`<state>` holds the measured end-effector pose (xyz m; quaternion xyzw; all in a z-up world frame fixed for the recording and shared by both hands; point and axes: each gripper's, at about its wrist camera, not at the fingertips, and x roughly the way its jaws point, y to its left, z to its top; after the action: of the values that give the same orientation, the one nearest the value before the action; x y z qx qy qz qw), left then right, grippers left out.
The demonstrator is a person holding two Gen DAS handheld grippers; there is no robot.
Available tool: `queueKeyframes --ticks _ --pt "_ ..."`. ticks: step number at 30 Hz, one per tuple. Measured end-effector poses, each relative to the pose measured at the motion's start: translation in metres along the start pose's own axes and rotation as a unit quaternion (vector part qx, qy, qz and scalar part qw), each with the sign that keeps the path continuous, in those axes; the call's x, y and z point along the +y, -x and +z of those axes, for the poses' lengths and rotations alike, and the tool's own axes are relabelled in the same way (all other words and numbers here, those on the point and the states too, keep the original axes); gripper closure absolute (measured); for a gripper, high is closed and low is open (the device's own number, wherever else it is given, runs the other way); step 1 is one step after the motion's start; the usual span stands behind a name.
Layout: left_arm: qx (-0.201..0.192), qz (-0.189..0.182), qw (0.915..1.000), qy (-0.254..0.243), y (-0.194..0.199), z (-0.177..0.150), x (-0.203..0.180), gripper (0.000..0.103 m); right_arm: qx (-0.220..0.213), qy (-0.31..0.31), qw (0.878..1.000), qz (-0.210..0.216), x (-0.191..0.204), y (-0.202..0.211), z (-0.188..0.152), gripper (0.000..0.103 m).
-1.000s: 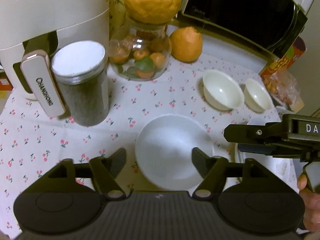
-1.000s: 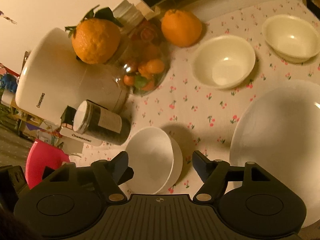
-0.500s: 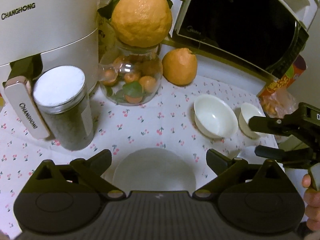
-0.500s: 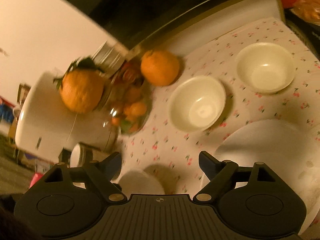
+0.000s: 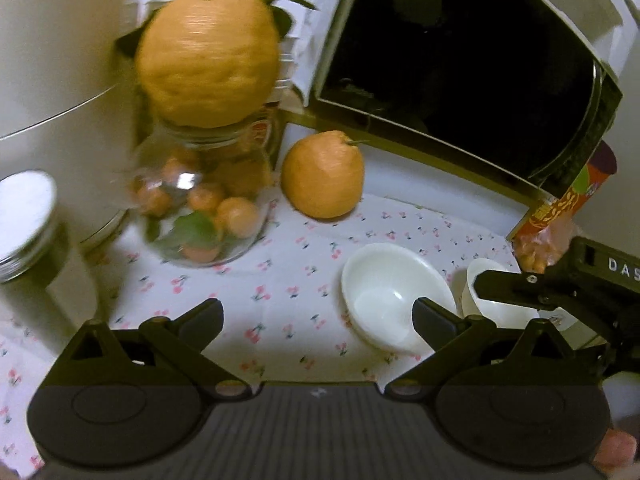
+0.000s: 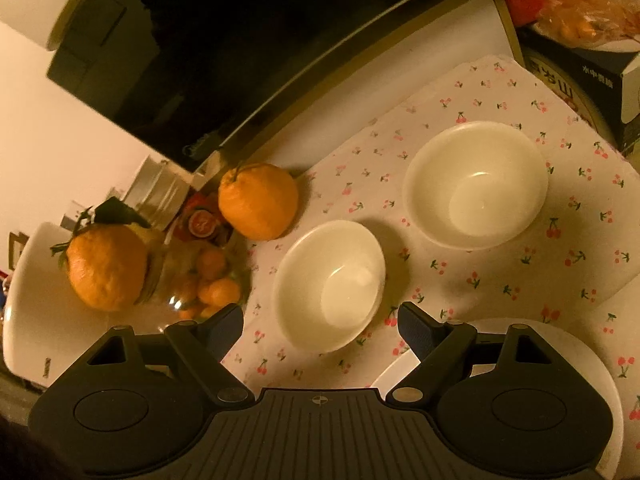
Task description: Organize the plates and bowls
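Note:
Two cream bowls stand on the cherry-print cloth. The nearer bowl (image 6: 328,284) lies just ahead of my right gripper (image 6: 320,322), which is open with nothing between its pads. The farther bowl (image 6: 476,184) sits to its right. A large white plate (image 6: 584,364) lies partly under the right finger. In the left wrist view my left gripper (image 5: 318,320) is open and empty over the cloth, its right finger in front of the nearer bowl (image 5: 384,296). The right gripper (image 5: 486,306) reaches in from the right and covers part of the second bowl (image 5: 486,270).
A glass jar of small oranges (image 5: 200,216) carries a big citrus fruit (image 5: 208,56); a loose orange (image 5: 324,176) lies beside it. Behind stand a black microwave (image 5: 460,60) and a white appliance (image 5: 48,60). A lidded tin (image 5: 24,216) is left, a snack bag (image 5: 560,216) right.
Both grippers have moved forward across the cloth toward the two bowls and their jaws stand wider. The small white dish between the fingers has slid out of view below both cameras.

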<state>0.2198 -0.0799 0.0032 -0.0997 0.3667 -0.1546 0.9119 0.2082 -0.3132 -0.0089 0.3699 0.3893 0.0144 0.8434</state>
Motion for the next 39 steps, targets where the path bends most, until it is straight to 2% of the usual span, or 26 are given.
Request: queueKeyframes --ticks 2,5,7,12,13,14,16,21,25,39 --pt "-0.008 -0.001 0.9999 -0.014 -0.009 -0.003 -0.005 0.008 -0.006 -0.005 1.000 -0.001 -0.003 -0.005 0.001 0.017" --pt "-0.006 -0.009 0.9996 -0.024 -0.022 -0.005 -0.008 0.027 -0.010 -0.019 1.000 -0.001 -0.008 -0.013 0.004 0.018" --pt "-0.002 -0.019 0.9995 -0.023 -0.027 -0.007 -0.009 0.035 -0.011 -0.032 0.999 -0.004 -0.013 -0.018 0.005 0.026" --pt "0.008 -0.043 0.9990 -0.008 -0.037 -0.007 -0.008 0.057 -0.007 -0.074 0.997 -0.019 -0.030 -0.036 0.008 0.055" --pt "0.012 -0.048 0.9988 -0.002 -0.039 -0.008 -0.007 0.059 -0.007 -0.081 0.997 -0.020 -0.032 -0.038 0.008 0.057" --pt "0.017 -0.051 0.9985 0.004 -0.041 -0.008 -0.006 0.062 -0.006 -0.086 0.996 -0.021 -0.035 -0.039 0.008 0.064" --pt "0.025 -0.063 0.9975 0.019 -0.047 -0.009 -0.004 0.065 -0.010 -0.088 0.996 -0.018 -0.036 -0.040 0.008 0.067" --pt "0.040 -0.080 0.9954 0.034 -0.054 -0.009 -0.002 0.085 -0.010 -0.091 0.996 -0.021 -0.038 -0.042 0.006 0.077" --pt "0.042 -0.083 0.9951 0.032 -0.055 -0.009 -0.002 0.089 -0.005 -0.090 0.996 -0.019 -0.037 -0.045 0.005 0.084" --pt "0.027 -0.089 0.9950 0.036 -0.043 -0.006 -0.004 0.090 -0.012 -0.073 0.997 -0.022 -0.028 -0.038 0.003 0.084"
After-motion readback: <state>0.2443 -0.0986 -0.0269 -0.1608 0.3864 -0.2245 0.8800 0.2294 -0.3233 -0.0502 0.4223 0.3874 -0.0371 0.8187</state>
